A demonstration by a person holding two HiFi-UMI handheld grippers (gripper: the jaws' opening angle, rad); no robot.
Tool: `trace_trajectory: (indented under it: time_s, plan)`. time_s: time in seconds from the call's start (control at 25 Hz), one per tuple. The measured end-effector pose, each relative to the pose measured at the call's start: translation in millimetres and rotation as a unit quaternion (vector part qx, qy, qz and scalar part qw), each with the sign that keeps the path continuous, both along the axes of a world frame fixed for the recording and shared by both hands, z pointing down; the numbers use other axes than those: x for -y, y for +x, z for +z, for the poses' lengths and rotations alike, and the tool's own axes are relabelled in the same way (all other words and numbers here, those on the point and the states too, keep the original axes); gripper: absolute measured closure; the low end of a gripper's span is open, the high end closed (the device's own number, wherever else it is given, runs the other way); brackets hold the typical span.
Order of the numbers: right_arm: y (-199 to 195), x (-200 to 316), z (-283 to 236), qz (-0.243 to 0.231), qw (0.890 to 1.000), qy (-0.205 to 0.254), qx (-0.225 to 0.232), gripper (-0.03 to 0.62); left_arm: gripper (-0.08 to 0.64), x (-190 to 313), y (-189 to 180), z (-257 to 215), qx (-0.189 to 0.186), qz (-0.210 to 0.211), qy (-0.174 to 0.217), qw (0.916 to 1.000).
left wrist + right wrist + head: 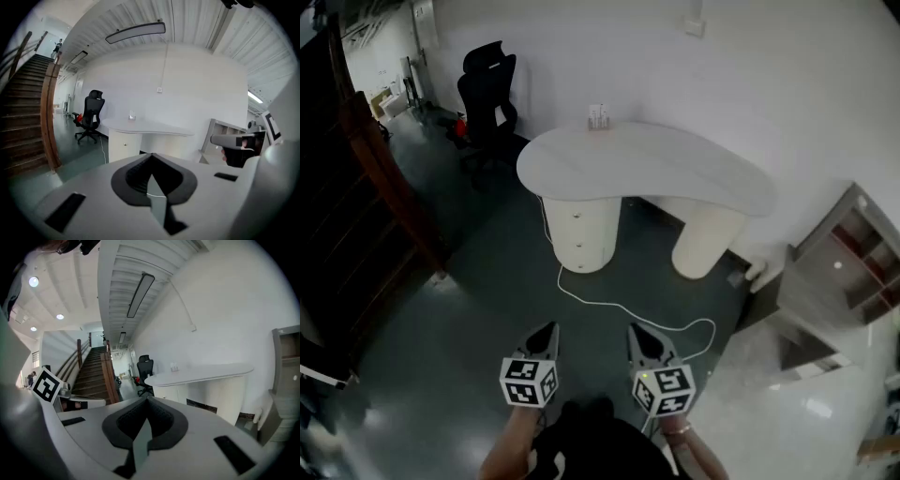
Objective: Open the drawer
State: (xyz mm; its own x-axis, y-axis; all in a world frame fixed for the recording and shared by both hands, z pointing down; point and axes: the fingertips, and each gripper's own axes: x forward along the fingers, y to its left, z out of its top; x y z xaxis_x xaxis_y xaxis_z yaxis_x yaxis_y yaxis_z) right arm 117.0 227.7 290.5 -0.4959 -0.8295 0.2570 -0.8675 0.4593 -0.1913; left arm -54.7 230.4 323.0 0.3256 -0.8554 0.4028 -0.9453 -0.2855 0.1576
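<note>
A dark green floor (459,309) meets a white wall, with a black office chair (487,89) left of the kidney-shaped worktop (647,164), whose long axis runs left to right. The drawer (578,217) sits shut in the worktop's left pedestal, its knobbed front facing the person. Well short of the worktop, the left gripper (551,328) and right gripper (633,330) hold their fingers clenched on nothing.

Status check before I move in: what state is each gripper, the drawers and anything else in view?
Left gripper: jaws shut, nothing between them.
Right gripper: jaws shut, nothing between them.
Drawers: all closed, well ahead of both grippers.
Office chair: upright, nobody in it.
Cable: lying loose on the floor.
</note>
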Motion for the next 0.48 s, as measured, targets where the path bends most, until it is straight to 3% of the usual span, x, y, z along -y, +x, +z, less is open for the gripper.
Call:
trace_trajectory:
  time_s: [0.48]
  plan:
    - [13.7, 14.7, 1.9, -0.007, 1.0, 0.007, 0.013, 0.589, 0.557, 18.9, 11.3, -4.5, 0.004, -0.008, 0.007, 0.9999]
